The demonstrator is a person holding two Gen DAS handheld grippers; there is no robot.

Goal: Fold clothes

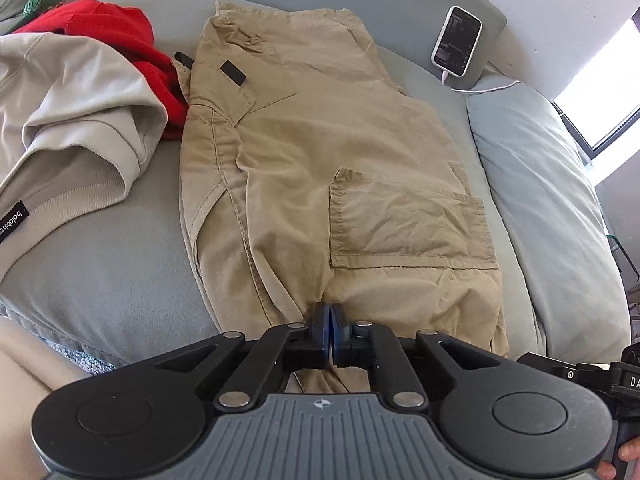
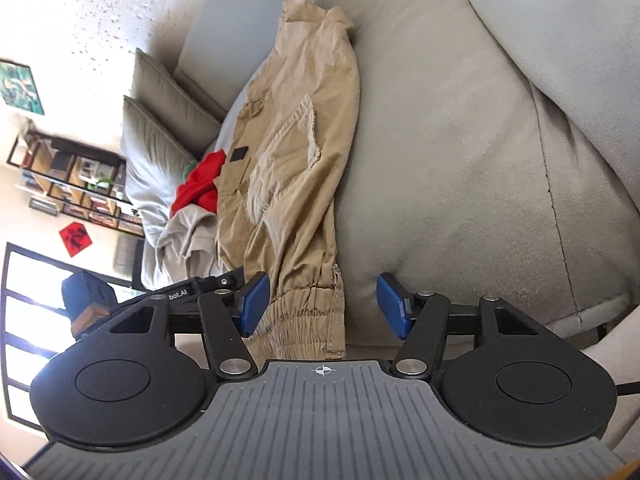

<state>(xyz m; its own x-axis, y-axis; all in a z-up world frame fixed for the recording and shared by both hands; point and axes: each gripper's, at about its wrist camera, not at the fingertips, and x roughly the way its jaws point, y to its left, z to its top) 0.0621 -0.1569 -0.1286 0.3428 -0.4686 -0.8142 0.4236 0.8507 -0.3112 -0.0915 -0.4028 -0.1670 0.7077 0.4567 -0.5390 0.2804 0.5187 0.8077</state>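
Observation:
Tan cargo pants (image 1: 320, 152) lie flat along a grey sofa seat, with a patch pocket facing up. My left gripper (image 1: 331, 334) is shut on the pants' near edge, pinching the fabric between its blue pads. In the right wrist view the same pants (image 2: 296, 168) stretch away from me, their elastic cuff (image 2: 308, 320) lying between the open fingers of my right gripper (image 2: 322, 306). The blue pads stand wide apart on either side of the cuff and do not touch it.
A beige sweatshirt (image 1: 68, 120) and a red garment (image 1: 120, 36) lie left of the pants. A white phone (image 1: 457, 42) on a cable leans on the sofa back. A grey cushion (image 1: 540, 184) lies to the right. A bookshelf (image 2: 68, 176) stands beyond.

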